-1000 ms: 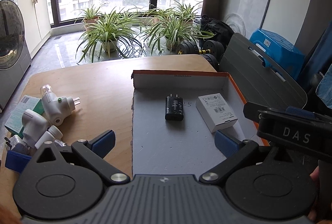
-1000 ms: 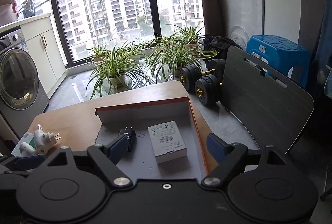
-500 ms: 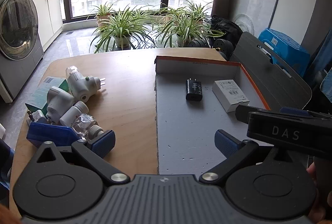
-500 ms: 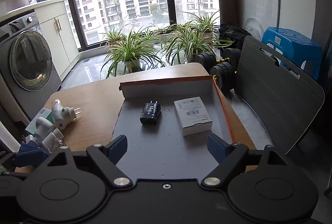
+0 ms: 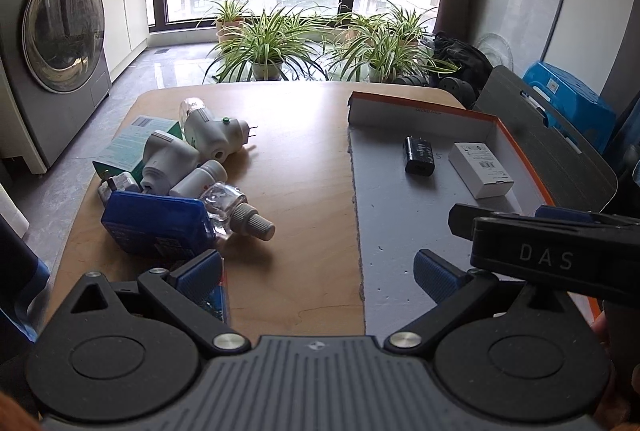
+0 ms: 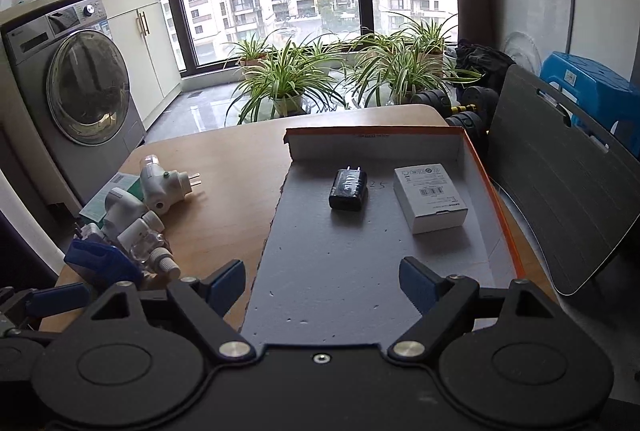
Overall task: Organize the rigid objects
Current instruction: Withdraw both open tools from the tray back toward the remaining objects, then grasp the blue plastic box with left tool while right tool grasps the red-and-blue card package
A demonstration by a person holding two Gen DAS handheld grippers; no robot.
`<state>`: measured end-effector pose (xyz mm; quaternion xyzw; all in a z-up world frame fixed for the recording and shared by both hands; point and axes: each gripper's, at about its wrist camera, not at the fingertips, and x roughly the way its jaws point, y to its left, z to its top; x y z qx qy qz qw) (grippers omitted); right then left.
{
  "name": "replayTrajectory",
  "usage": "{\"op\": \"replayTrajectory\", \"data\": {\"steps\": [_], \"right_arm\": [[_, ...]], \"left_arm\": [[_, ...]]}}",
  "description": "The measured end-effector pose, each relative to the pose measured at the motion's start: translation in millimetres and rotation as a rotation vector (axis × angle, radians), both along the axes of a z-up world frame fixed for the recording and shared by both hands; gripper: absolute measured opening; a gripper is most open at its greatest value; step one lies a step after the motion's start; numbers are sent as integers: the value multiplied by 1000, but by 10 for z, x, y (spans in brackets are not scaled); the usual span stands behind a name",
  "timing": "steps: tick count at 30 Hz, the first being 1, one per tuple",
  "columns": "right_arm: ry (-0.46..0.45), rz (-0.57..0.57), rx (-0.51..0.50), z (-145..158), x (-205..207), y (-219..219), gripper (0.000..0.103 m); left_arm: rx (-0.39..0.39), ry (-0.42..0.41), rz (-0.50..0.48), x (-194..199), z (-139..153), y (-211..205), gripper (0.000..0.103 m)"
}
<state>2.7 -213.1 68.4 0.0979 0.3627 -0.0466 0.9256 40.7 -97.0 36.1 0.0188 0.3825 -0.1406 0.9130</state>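
Above the table [image 5: 304, 159], both grippers' fingers [image 5: 200, 269] gape.

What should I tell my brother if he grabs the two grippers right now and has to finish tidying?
Left gripper: open, empty, over the table near the pile.
Right gripper: open, empty, over the near end of the box.
Already in the box: the black charger and the small white carton, lying side by side and apart.
Still on the table, heaped left of the box: two white plug-in devices, a white bottle, a clear bottle, a blue pack and a green carton.
Left to do: probably move the pile into the box, one piece at a time.
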Motion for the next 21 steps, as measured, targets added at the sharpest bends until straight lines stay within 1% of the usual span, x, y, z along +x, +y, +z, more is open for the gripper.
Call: {"op": "replayTrajectory", "data": {"steps": [15,21], "right_arm": [[30,128,-13,-157,24,532,99],[37,118,16,-220,-6,575,99]], "left_arm": [[4,14,59,-105,-151,477,103],[24,21,120,-44,-263,762,103]]}}
